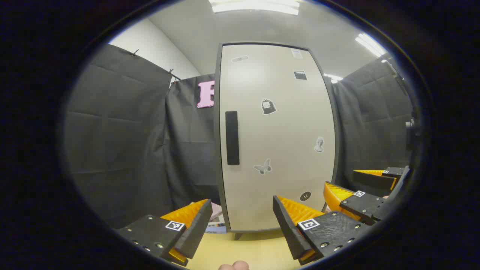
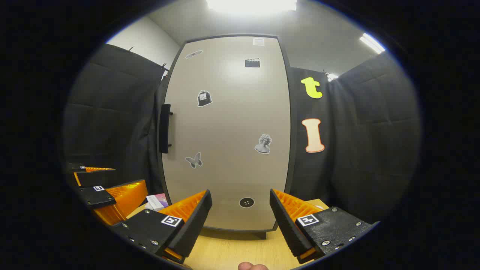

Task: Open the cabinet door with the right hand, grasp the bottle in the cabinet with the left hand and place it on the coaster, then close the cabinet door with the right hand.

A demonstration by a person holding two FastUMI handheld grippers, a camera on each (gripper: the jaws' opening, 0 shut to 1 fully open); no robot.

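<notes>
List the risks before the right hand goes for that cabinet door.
1. The handle sits on the door's far left edge, off-centre from the open right hand-held gripper; a straight reach would likely miss it.
2. The left hand-held gripper hangs close beside the right one, near the handle side, so the two may collide, or the swinging door could hit it.

The cabinet (image 2: 225, 131) stands on the table (image 2: 232, 251), its handle (image 2: 164, 128) at the door's left edge.

A pale wooden table (image 2: 232, 251) carries the closed cabinet (image 2: 228, 131), which stands on short dark feet near the table's far side, with some flat printed items (image 2: 157, 201) lying just left of its base.
</notes>
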